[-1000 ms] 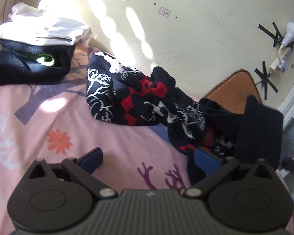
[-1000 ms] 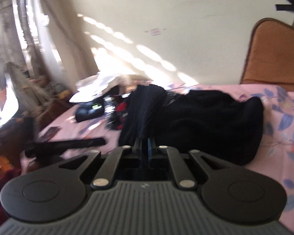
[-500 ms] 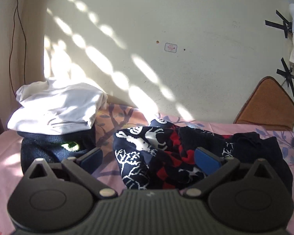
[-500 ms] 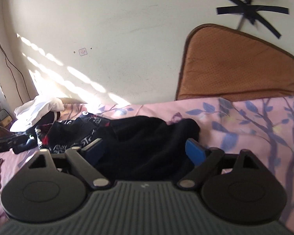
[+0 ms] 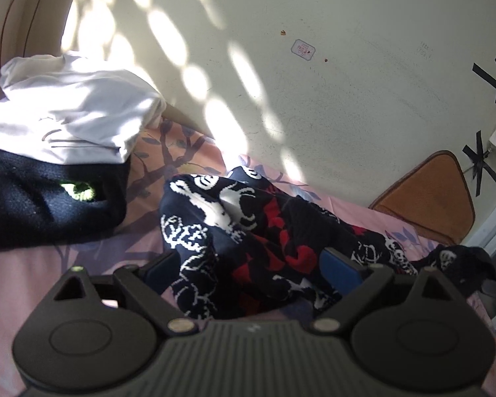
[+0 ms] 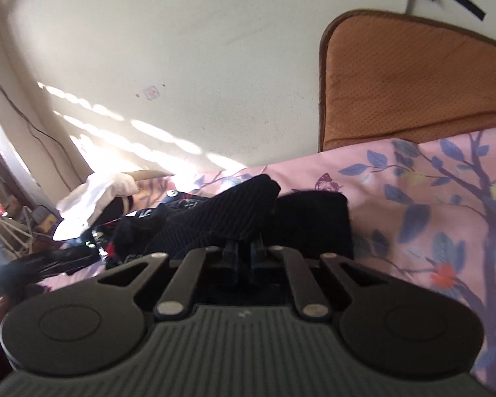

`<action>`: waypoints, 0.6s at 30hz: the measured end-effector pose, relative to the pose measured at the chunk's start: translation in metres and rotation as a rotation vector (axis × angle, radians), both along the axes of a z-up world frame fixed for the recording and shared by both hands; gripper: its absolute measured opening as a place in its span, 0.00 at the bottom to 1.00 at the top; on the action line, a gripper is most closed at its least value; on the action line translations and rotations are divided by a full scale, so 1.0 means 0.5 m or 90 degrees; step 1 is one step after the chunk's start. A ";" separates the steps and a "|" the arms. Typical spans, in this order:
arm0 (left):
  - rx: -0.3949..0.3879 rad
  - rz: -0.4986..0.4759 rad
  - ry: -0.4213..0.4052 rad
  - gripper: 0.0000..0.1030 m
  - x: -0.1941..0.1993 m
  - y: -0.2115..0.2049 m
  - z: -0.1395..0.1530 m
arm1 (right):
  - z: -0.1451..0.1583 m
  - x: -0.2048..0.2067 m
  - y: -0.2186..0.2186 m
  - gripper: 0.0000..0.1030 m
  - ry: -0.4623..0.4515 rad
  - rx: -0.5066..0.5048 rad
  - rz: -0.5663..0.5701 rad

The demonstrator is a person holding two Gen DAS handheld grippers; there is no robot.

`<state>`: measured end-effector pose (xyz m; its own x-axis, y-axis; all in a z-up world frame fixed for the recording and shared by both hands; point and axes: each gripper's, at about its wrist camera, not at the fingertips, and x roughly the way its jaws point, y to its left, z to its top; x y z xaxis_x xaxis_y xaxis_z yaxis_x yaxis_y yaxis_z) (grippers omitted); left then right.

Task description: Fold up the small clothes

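Picking up the next garment to fold

Right tool (image 6: 243, 253) pinches the black knit garment (image 6: 234, 211); left tool (image 5: 251, 269), spread beside it, should grab the patterned sweater (image 5: 234, 231).

My right gripper (image 6: 244, 254) buries its fingertips in the dark ribbed garment (image 6: 221, 218), so I cannot see the contact. At nine o'clock the room beyond the bed is blurred clutter. The orange cushion (image 6: 413, 82) runs off at three o'clock.

Your right gripper (image 6: 243, 253) has its jaws pinched on the dark ribbed garment (image 6: 225, 211); ahead to its right, the orange cushion (image 6: 413, 79).
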<state>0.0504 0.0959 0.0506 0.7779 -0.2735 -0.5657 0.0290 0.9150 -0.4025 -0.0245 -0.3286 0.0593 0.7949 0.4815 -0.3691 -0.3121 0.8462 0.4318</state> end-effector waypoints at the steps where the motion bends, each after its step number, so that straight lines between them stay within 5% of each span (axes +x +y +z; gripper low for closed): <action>1: -0.008 -0.006 0.002 0.91 0.007 -0.003 -0.003 | -0.004 -0.053 -0.034 0.08 -0.011 0.020 0.002; 6: -0.061 -0.021 0.021 0.91 0.033 -0.015 -0.025 | -0.053 -0.286 -0.143 0.14 -0.057 0.087 0.050; 8: -0.061 -0.049 0.021 0.91 0.037 -0.040 -0.030 | -0.057 -0.314 -0.168 0.25 -0.044 0.088 -0.001; 10: -0.027 -0.073 0.012 0.90 0.038 -0.075 -0.029 | -0.049 -0.308 -0.196 0.49 -0.048 0.100 -0.098; 13: 0.027 -0.072 0.006 0.74 0.038 -0.120 -0.029 | -0.033 -0.230 -0.201 0.49 -0.047 0.103 -0.160; 14: 0.041 -0.063 0.009 0.57 0.039 -0.129 -0.032 | -0.034 -0.194 -0.189 0.50 -0.049 0.097 -0.148; 16: 0.076 -0.038 0.016 0.38 0.040 -0.136 -0.038 | -0.002 -0.107 -0.137 0.50 -0.037 0.080 -0.112; 18: 0.054 -0.041 0.010 0.24 0.025 -0.121 -0.028 | 0.028 -0.010 -0.046 0.50 -0.018 0.036 -0.061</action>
